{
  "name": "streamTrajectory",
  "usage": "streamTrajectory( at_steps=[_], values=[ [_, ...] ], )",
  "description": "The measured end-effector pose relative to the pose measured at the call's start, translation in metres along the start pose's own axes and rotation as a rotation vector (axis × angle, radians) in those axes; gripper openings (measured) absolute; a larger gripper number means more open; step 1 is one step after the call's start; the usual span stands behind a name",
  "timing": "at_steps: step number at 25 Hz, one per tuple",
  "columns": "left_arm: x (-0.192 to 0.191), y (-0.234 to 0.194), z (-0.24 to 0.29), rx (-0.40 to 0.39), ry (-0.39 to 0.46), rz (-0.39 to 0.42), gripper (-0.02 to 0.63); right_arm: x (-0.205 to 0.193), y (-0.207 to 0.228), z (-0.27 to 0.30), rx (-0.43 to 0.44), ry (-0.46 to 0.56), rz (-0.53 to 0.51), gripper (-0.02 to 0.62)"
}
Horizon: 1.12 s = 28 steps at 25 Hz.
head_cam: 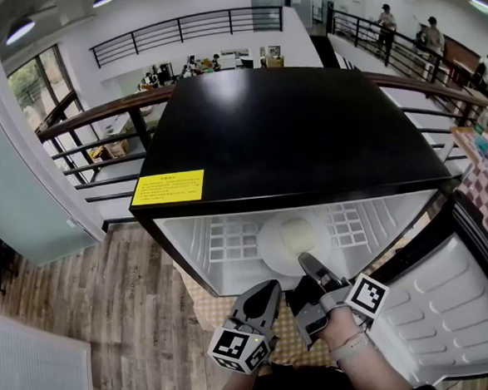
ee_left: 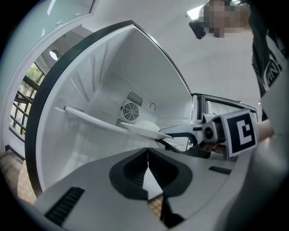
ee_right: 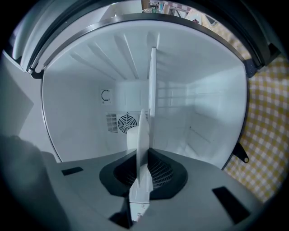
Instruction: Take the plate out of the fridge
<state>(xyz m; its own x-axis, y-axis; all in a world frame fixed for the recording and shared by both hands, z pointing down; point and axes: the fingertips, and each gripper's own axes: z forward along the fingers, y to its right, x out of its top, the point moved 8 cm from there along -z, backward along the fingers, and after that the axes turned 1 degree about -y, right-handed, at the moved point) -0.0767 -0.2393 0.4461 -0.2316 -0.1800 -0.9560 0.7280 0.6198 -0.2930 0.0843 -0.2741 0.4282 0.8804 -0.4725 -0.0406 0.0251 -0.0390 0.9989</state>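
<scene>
A round white plate (head_cam: 286, 244) with a pale lump on it lies on the shelf inside the open black fridge (head_cam: 289, 128). My right gripper (head_cam: 306, 261) reaches into the fridge and is shut on the plate's near rim. In the right gripper view the plate (ee_right: 142, 131) stands edge-on, pinched between the jaws of the right gripper (ee_right: 143, 159). My left gripper (head_cam: 270, 288) hangs just outside the fridge opening, shut and empty. The left gripper view shows the left gripper (ee_left: 148, 155) with its jaws together, the plate (ee_left: 145, 128) and the right gripper (ee_left: 183, 135) beyond it.
The white slatted shelf (head_cam: 230, 238) spans the fridge interior, with a fan grille (ee_right: 126, 122) on the back wall. The fridge door (head_cam: 439, 301) stands open at the right. A checkered yellow mat (ee_right: 266, 135) covers the floor below. Railings (head_cam: 90, 142) stand behind the fridge.
</scene>
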Motion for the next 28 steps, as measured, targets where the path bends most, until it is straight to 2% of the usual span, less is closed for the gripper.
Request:
streamTrajectory(
  at_steps=[12, 19, 28],
  values=[
    [-0.0037, 0.0025, 0.0003, -0.005, -0.005, -0.005, 0.009, -0.0011, 0.0028, -0.0027, 0.017, 0.003, -0.009, 0.057],
    [-0.0033, 0.0043, 0.0, -0.004, -0.005, -0.006, 0.009, -0.002, 0.0066, 0.0016, 0.073, 0.017, 0.041, 0.057],
    [-0.004, 0.0024, -0.0042, 0.007, -0.007, -0.006, 0.009, -0.0021, 0.0063, 0.0039, 0.083, 0.021, 0.025, 0.057]
  ],
)
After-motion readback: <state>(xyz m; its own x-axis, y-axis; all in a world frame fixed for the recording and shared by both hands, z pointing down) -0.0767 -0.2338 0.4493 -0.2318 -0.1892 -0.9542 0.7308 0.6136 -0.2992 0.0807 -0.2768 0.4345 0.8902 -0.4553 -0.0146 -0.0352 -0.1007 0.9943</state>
